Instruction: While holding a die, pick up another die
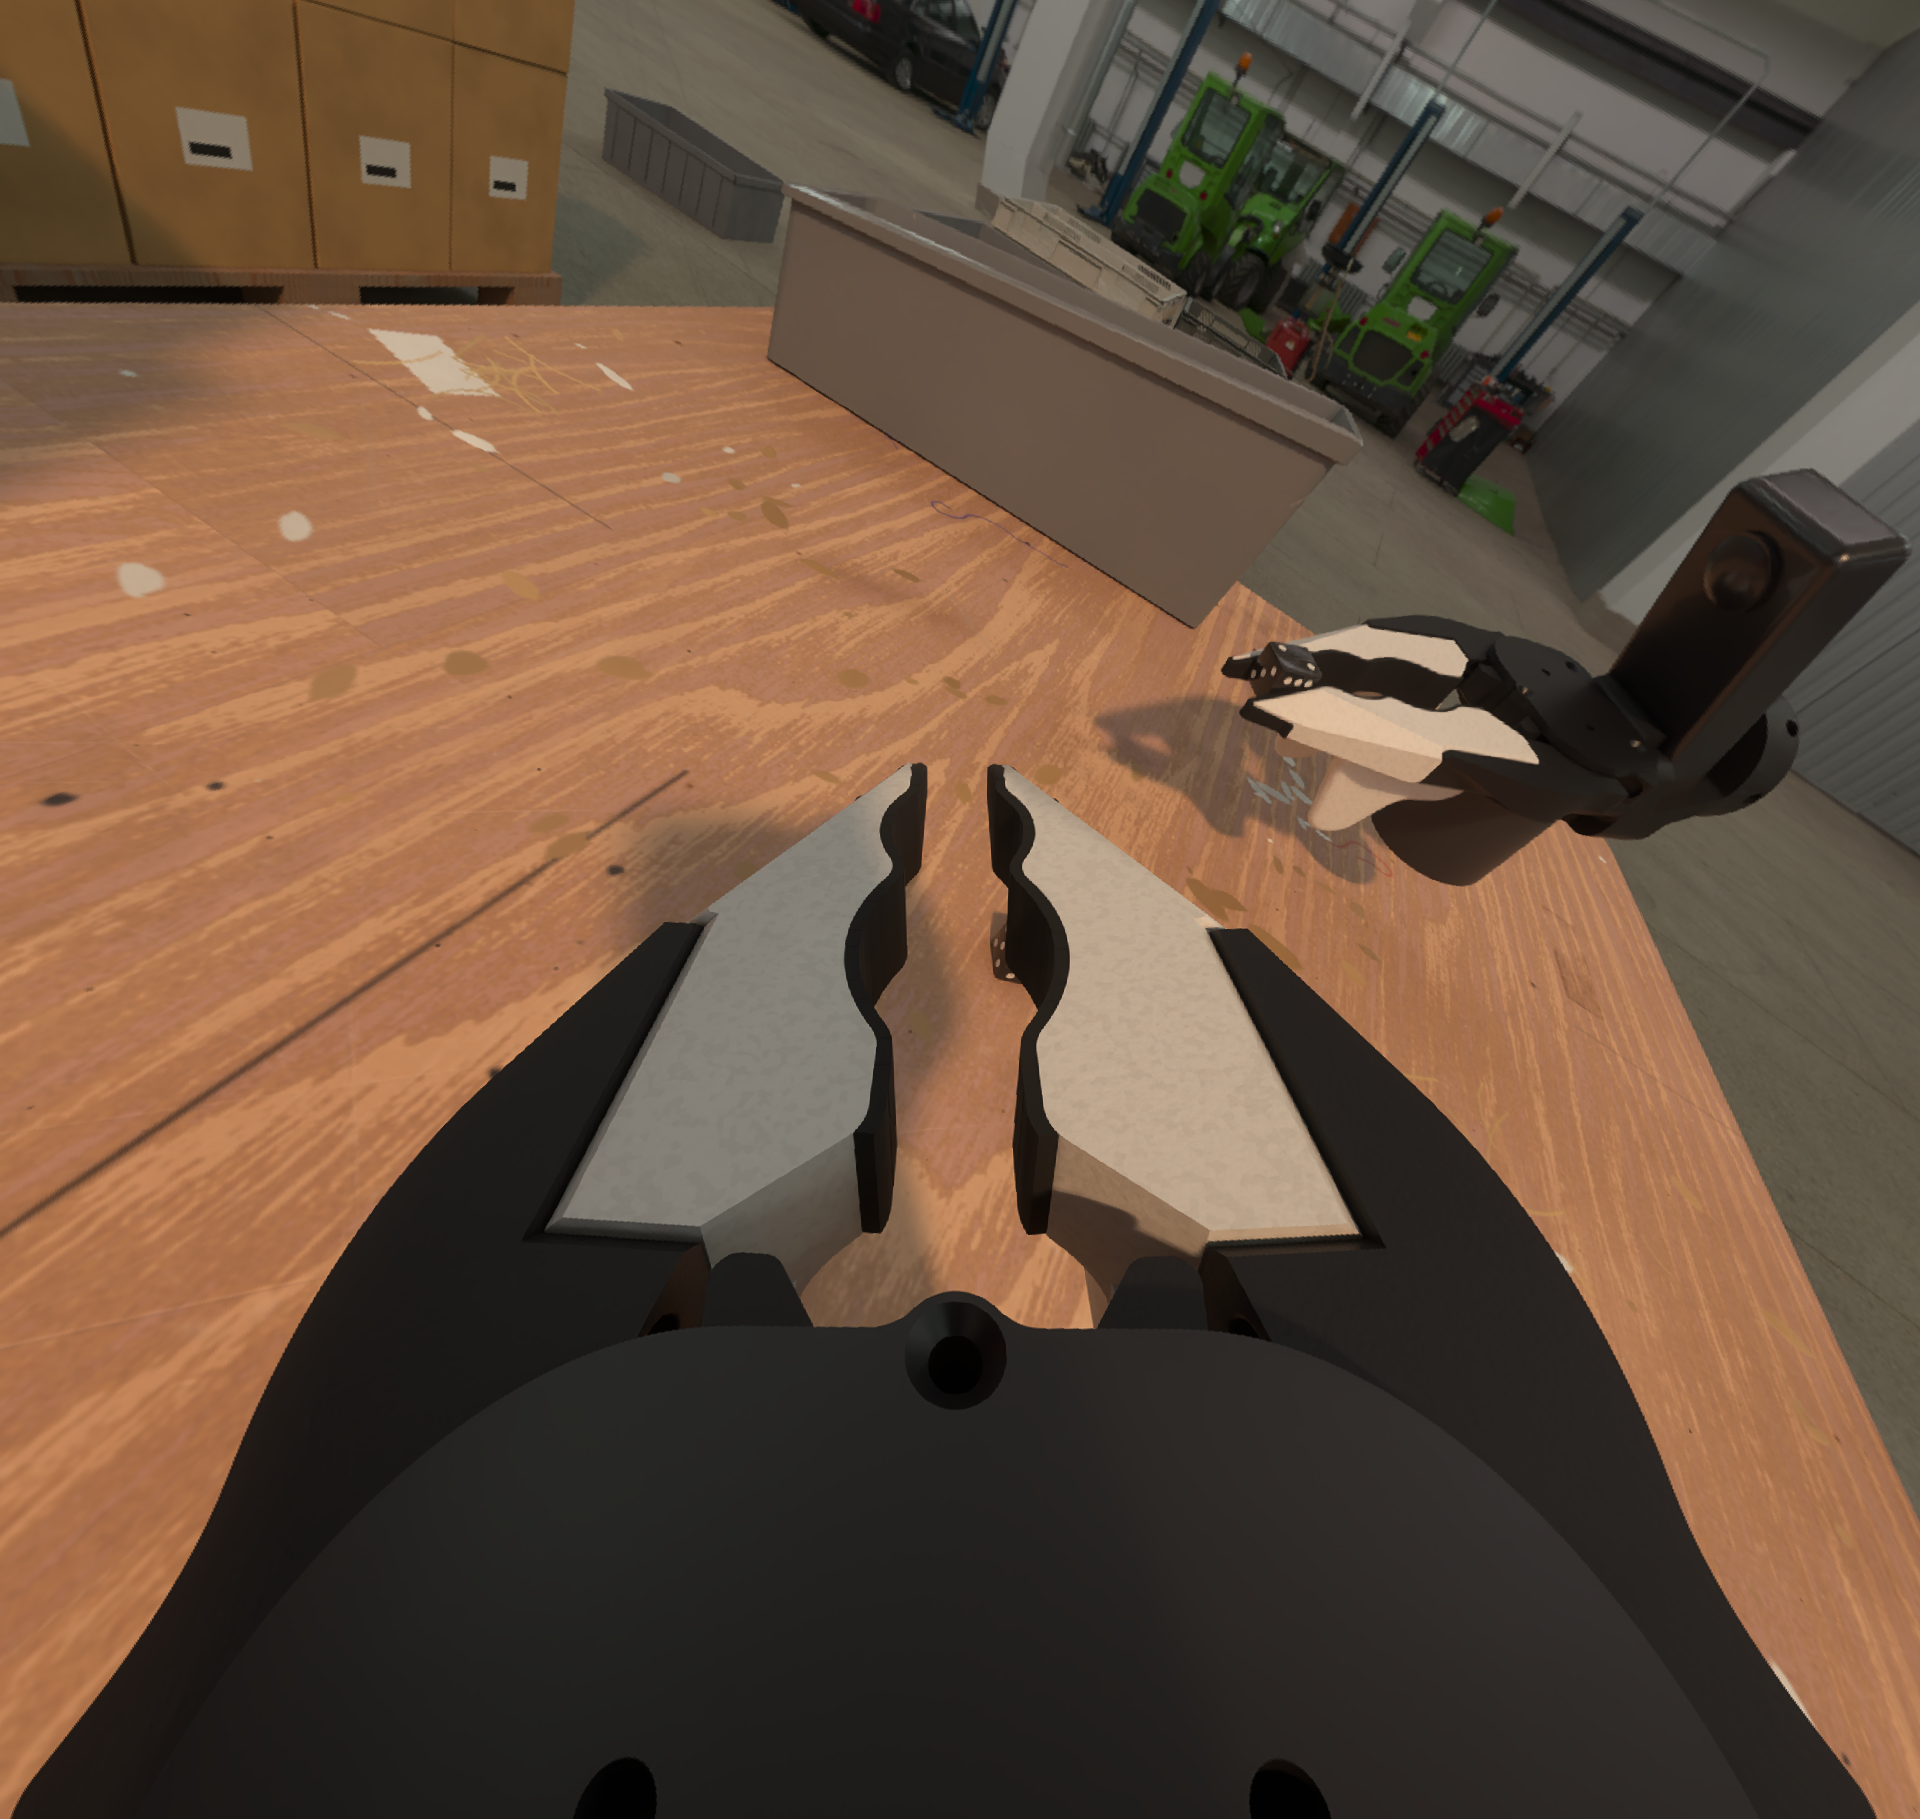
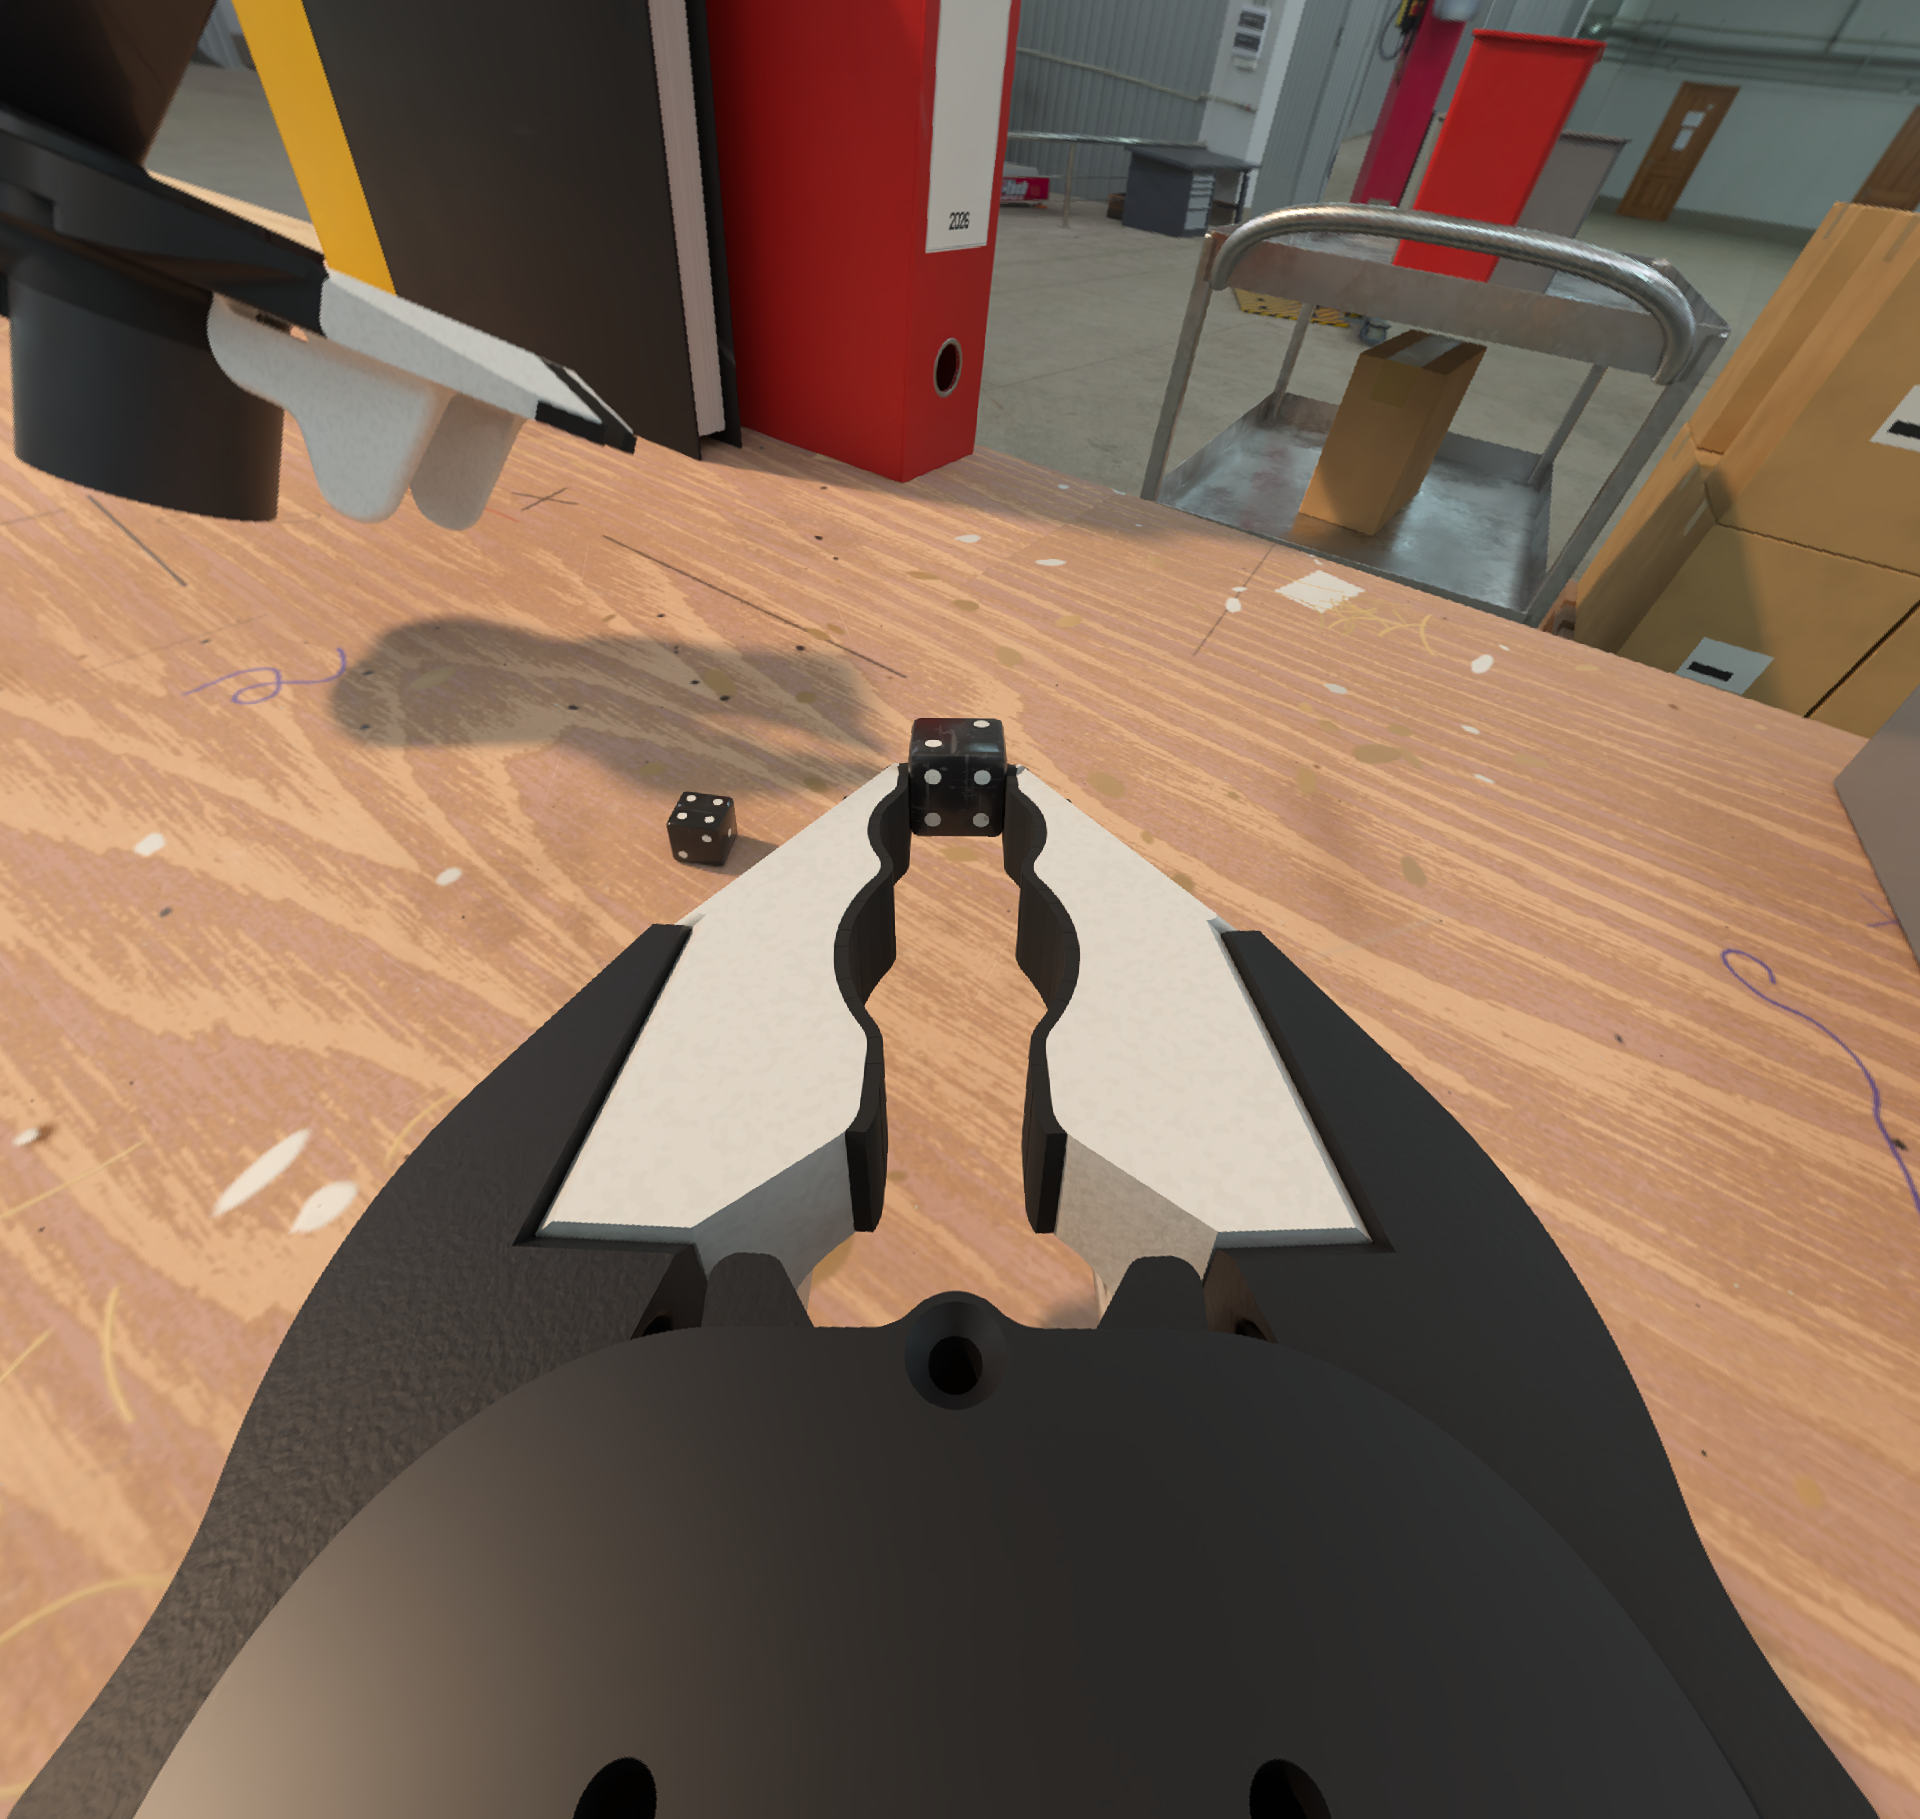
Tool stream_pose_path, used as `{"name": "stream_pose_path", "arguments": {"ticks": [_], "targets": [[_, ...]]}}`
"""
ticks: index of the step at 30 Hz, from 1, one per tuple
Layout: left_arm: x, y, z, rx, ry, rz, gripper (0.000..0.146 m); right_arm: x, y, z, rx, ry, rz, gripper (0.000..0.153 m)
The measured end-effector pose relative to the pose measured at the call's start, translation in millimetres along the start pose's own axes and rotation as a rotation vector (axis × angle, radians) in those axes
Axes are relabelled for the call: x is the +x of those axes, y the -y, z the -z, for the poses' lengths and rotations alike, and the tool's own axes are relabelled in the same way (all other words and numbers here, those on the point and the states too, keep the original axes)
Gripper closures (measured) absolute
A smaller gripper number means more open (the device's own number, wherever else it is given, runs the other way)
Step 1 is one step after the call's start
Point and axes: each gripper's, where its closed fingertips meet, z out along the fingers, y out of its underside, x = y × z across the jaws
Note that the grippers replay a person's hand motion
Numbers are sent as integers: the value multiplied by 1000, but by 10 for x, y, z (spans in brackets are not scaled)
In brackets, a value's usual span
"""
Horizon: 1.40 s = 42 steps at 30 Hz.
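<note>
From my left wrist view I see only a sliver of the second die (image 1: 1000,957), the rest hidden behind my left gripper (image 1: 956,782)'s right finger, so I cannot read its face. The held die (image 1: 1286,666) in the right gripper (image 1: 1262,689) is too small there to count pips. In the right wrist view the left gripper (image 2: 613,434) is cut off by the left edge, its gap unreadable
</note>
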Motion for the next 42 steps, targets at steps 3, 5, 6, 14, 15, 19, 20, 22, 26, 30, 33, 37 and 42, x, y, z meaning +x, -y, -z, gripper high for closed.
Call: {"name": "stream_pose_path", "arguments": {"ticks": [3,5,6,14,15,19,20,22,26,30,33,37,42], "targets": [[38,-45,-54,-24,-8,-9,134,41,15,16,15,-4,-35,136],[80,-88,-104,-48,-10,-24,134,68,26,28,27,-7,-58,136],[111,-115,-136,-65,-11,-37,134,79,30,33,31,-7,-68,136],[228,-667,-518,-394,153,-160,133,92,38,41,39,-12,-73,136],[249,-722,-541,-424,148,-155,131,90,39,43,40,-12,-71,136],[282,-802,-591,-452,144,-159,128,80,44,50,45,-7,-77,136],[269,-819,-598,-460,153,-164,126,80,45,50,46,-6,-80,136],[227,-855,-612,-476,178,-177,124,80,47,51,47,-4,-86,136],[207,-907,-639,-490,183,-166,119,81,52,56,52,-2,-94,136],[209,-923,-651,-498,188,-175,119,82,55,59,55,-1,-97,136],[210,-938,-661,-509,195,-194,121,79,54,58,54,-1,-94,136],[215,-966,-670,-530,197,-214,127,75,54,58,54,-1,-91,136],[214,-965,-673,-532,202,-230,129,66,57,60,55,3,-92,136]]}}
